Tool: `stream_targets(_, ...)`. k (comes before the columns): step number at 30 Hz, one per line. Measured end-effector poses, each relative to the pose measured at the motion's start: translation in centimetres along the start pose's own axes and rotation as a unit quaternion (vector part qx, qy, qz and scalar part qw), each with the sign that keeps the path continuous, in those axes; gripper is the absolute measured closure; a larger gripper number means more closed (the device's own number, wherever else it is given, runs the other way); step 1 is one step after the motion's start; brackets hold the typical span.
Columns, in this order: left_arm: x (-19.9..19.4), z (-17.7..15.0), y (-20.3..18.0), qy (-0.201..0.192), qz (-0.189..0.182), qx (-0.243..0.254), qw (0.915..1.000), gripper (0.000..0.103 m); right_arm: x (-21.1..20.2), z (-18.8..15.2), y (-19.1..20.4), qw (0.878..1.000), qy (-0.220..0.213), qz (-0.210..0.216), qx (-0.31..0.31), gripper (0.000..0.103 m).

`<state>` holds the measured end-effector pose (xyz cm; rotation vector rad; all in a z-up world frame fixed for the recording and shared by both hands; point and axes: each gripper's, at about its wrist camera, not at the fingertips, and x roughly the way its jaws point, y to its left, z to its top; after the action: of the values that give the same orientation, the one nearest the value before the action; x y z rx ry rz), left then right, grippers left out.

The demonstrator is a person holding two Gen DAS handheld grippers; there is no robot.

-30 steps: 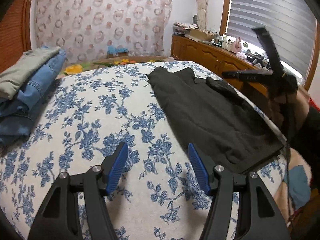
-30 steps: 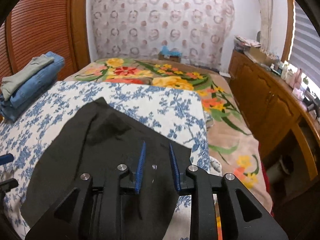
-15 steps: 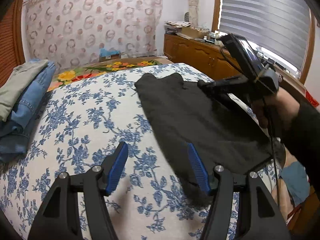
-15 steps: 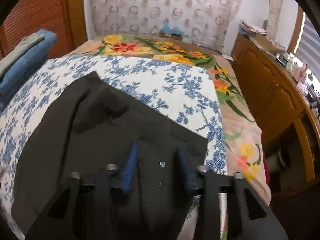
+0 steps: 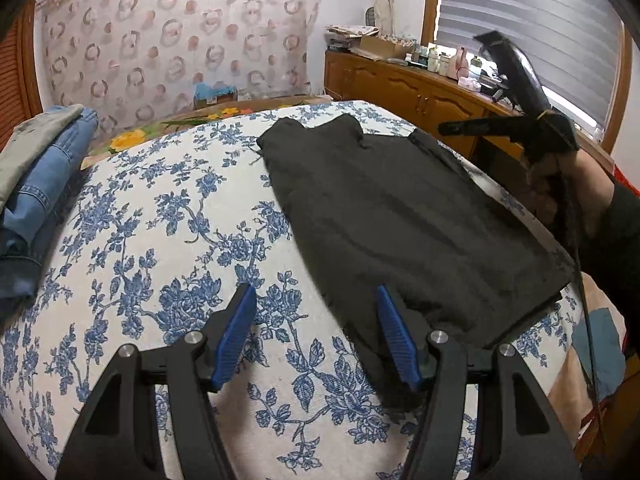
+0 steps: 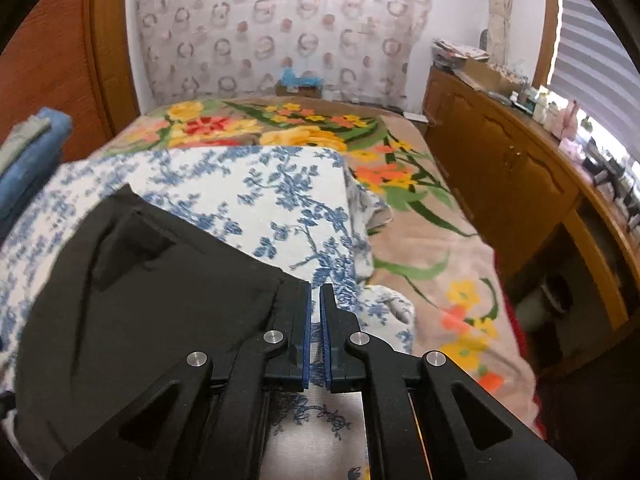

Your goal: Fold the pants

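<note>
Black pants lie flat on the blue-flowered bedspread, folded into a long slab; they also show in the right wrist view. My left gripper is open and empty, low over the bed, with its right finger at the pants' near corner. My right gripper is shut with nothing between the pads, just off the pants' right corner. It shows in the left wrist view, held by a hand beyond the pants' far right edge.
A stack of folded jeans and a grey garment sits at the bed's left side. A wooden cabinet with clutter runs along the right under a blinded window. A flowered blanket covers the far bed.
My right gripper has closed and shifted right, off the pants' corner. My left gripper has moved closer to the pants' near corner and stays open.
</note>
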<state>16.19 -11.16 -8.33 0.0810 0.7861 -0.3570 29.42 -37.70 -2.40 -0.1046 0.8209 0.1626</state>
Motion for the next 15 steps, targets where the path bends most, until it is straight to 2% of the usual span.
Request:
stream_targets(2, 0.2, -0.1, -0.1, 0.004, 0.000, 0.002, 1.0000, 0.041, -0.4, 0.3, 0.1, 1.000, -0.008, 0.007, 0.006, 0.101)
stream_targets(4, 0.5, -0.1, -0.1, 0.008, 0.000, 0.004, 1.0000, 0.041, -0.7, 0.6, 0.4, 1.000, -0.015, 0.016, 0.012, 0.095)
stream_targets(6, 0.6, -0.1, -0.2, 0.012, 0.002, 0.006, 0.9999, 0.041, -0.7, 0.8, 0.8, 0.999, -0.017, 0.034, 0.014, 0.081)
stream_targets(8, 0.8, -0.1, -0.2, 0.017, 0.002, 0.007, 0.9998, 0.041, -0.3, 0.9, 1.5, 0.999, -0.009, 0.042, 0.009, 0.072)
stream_targets(10, 0.9, -0.2, -0.4, 0.020, 0.005, 0.009, 0.9997, 0.041, 0.4, 1.0, 2.1, 0.999, 0.002, 0.039, 0.002, 0.069)
stream_targets(13, 1.0, -0.3, -0.6, 0.019, 0.009, 0.014, 0.9997, 0.041, 2.0, 0.6, 2.5, 0.999, 0.035, 0.030, -0.009, 0.070)
stream_targets(15, 1.0, -0.3, -0.5, 0.019, 0.008, 0.014, 0.9997, 0.041, 2.7, 0.3, 2.8, 0.998, 0.051, 0.004, -0.023, 0.099)
